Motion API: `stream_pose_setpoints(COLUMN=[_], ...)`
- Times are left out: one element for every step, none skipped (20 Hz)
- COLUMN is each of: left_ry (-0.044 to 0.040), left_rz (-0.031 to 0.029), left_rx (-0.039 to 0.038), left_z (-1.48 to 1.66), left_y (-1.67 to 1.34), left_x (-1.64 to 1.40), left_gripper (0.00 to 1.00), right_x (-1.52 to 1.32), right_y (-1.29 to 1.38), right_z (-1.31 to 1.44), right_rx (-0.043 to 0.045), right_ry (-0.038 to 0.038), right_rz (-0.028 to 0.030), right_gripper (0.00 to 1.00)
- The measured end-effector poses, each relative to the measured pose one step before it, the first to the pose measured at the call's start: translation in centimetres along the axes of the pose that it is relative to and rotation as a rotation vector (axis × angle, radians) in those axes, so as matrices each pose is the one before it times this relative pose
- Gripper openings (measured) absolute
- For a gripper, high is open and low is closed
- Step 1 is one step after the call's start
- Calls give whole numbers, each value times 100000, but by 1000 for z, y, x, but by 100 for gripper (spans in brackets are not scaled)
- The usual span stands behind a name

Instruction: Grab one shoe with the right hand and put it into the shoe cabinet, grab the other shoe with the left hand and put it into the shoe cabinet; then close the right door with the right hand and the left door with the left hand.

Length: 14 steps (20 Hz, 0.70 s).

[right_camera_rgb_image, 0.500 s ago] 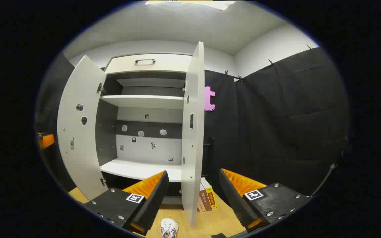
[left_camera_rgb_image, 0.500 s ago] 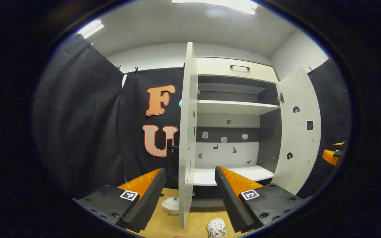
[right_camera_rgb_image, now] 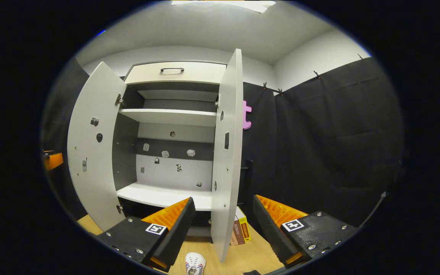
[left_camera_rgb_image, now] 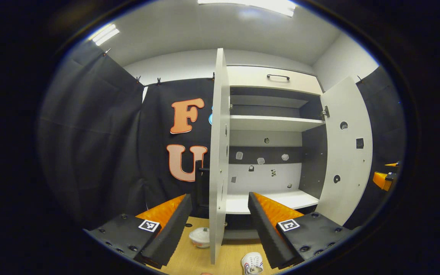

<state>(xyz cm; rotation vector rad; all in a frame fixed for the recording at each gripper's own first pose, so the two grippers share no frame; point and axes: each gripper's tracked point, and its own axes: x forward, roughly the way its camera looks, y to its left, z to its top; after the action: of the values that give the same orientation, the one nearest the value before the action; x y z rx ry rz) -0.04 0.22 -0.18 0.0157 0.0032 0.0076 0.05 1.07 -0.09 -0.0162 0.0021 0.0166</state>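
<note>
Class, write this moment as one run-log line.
stage: before first grasp | left gripper: open | right gripper: open | white shoe: on wooden floor | white shoe cabinet: both doors open

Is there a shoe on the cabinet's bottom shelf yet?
No, the bottom shelf lies bare in the right gripper view, and a white shoe sits on the floor.

White bowl [left_camera_rgb_image: 201,237]; books [right_camera_rgb_image: 240,230] on wooden floor [right_camera_rgb_image: 254,256].
</note>
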Motion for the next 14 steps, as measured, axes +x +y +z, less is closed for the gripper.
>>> stream_pose_setpoints(left_ry=[-69, -108, -175, -284, -160, -14, -46, 78, 43, 78, 52, 149, 64, -268], left_rz=[-81, 38, 52, 118, 76, 96, 51, 98, -53, -148, -216, -282, -147, -105], left_rx=[470, 297, 170, 38, -52, -88, -24, 54, 97, 129, 137, 173, 282, 116], left_z=[81, 52, 30, 59, 33, 49, -45, -67, -44, -11, -96, -29, -74, 80], left_y=[-53, -37, 63, -5, 34, 11, 0, 34, -27, -62, -24, -40, 1, -16], left_x=[7, -5, -22, -8, -41, -11, 40, 64, 13, 57, 59, -12, 48, 46], left_gripper=[96, 96, 96, 99, 99, 96, 96, 96, 96, 96, 96, 96, 96, 96], right_x=[103, -33, -9, -1, 52, -17, 123, 57, 83, -150, -15, 58, 144, 173], right_y=[66, 68, 69, 68, 11, -79, 26, 57, 27, 3, 187, 200, 252, 240], right_z=[-125, -63, -102, -71, -37, -51, 67, 58, -94, -128, 33, -32, -207, -398], right_rx=[-253, -258, -271, -297, -413, -362, -261, -142, 48, 111, 212, 446, 157, -315], right_ry=[171, 185, 261, 246, 68, -23, -15, 67, 64, -25, -382, -395, 208, 685], right_rz=[15, 44, 57, 134, -8, -89, -110, -77, 19, 157, 541, 603, 463, 375], right_gripper=[94, 94, 94, 94, 94, 94, 94, 94, 94, 94, 94, 94, 94, 94])
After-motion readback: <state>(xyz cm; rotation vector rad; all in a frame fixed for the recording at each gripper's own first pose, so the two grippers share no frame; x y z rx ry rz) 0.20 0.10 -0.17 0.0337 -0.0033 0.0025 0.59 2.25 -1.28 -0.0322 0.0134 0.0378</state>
